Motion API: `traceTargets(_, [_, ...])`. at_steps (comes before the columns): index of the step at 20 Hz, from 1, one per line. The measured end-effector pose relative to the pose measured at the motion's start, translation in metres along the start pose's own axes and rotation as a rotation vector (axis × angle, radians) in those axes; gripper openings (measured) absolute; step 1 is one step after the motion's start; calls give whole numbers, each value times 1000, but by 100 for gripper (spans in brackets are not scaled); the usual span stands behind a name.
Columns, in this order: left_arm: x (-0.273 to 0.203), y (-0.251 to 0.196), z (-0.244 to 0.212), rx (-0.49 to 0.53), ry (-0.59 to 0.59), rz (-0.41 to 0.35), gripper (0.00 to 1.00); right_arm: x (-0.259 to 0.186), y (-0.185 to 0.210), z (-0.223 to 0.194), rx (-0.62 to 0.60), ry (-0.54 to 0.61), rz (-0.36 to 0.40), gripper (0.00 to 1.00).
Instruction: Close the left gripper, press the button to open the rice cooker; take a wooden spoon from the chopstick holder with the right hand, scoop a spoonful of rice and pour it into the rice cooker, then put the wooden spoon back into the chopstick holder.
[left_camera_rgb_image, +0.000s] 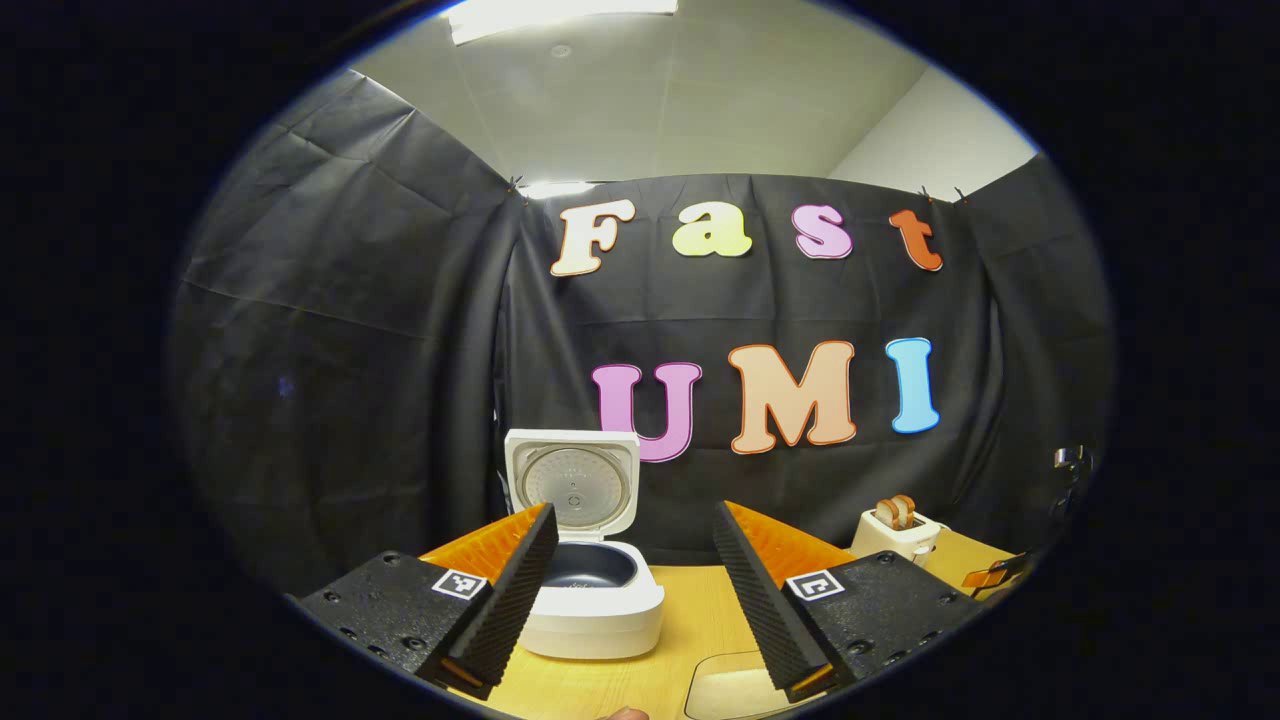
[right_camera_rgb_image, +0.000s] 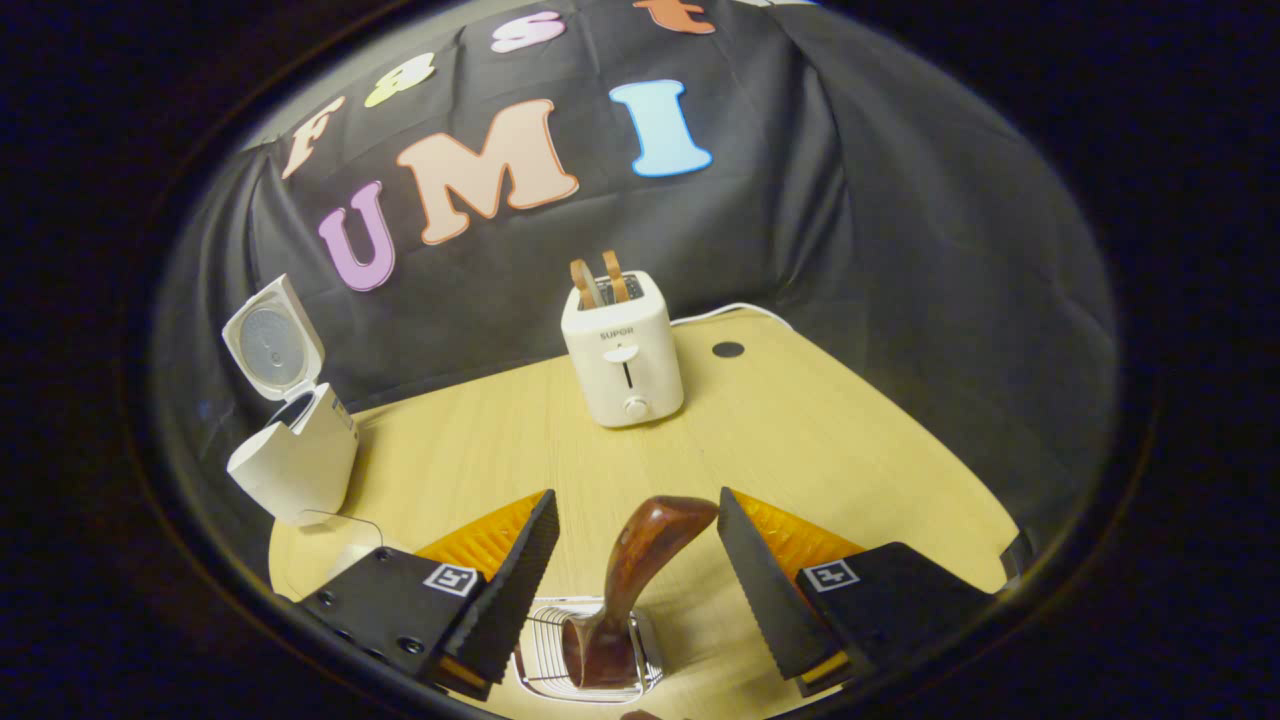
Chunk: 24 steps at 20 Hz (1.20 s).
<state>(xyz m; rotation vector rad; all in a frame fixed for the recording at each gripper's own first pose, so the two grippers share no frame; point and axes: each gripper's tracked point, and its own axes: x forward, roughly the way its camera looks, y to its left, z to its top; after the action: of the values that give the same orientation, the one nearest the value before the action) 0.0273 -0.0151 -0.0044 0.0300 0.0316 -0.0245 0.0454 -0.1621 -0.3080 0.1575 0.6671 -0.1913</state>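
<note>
The white rice cooker (left_camera_rgb_image: 592, 590) stands on the wooden table with its lid (left_camera_rgb_image: 572, 480) raised and the dark inner pot showing. My left gripper (left_camera_rgb_image: 635, 575) hangs open in front of it, nothing between its fingers. In the right gripper view the cooker (right_camera_rgb_image: 292, 452) sits at the far left, lid up. A dark wooden spoon (right_camera_rgb_image: 640, 570) stands in the wire chopstick holder (right_camera_rgb_image: 590, 652) just below my right gripper (right_camera_rgb_image: 637, 565). That gripper is open, its fingers on either side of the spoon's upper end without touching it.
A white toaster (right_camera_rgb_image: 624, 352) with two slices in it stands at the back of the table (right_camera_rgb_image: 850, 450); it is also at the right in the left gripper view (left_camera_rgb_image: 893, 532). A pale container (left_camera_rgb_image: 735, 690) lies near the table's front edge. Black cloth walls surround the table.
</note>
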Motion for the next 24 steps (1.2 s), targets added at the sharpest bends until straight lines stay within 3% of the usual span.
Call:
traceTargets(3, [0,0,0,8,2,-1,92,4,0,-20,30,65,16,100])
traceTargets(7, [1,0,-2,8,11,-2,92,11,7,-35,34,124,40,92])
traceTargets(12, [3,-1,-6,14,21,-7,90,13,9,-41,26,137,41,33])
traceTargets(18, [7,0,-6,12,21,-12,92,0,22,-34,-5,92,81,21])
traceTargets(24, [11,-3,-5,-4,15,-27,92,-24,30,-14,-65,33,100,23])
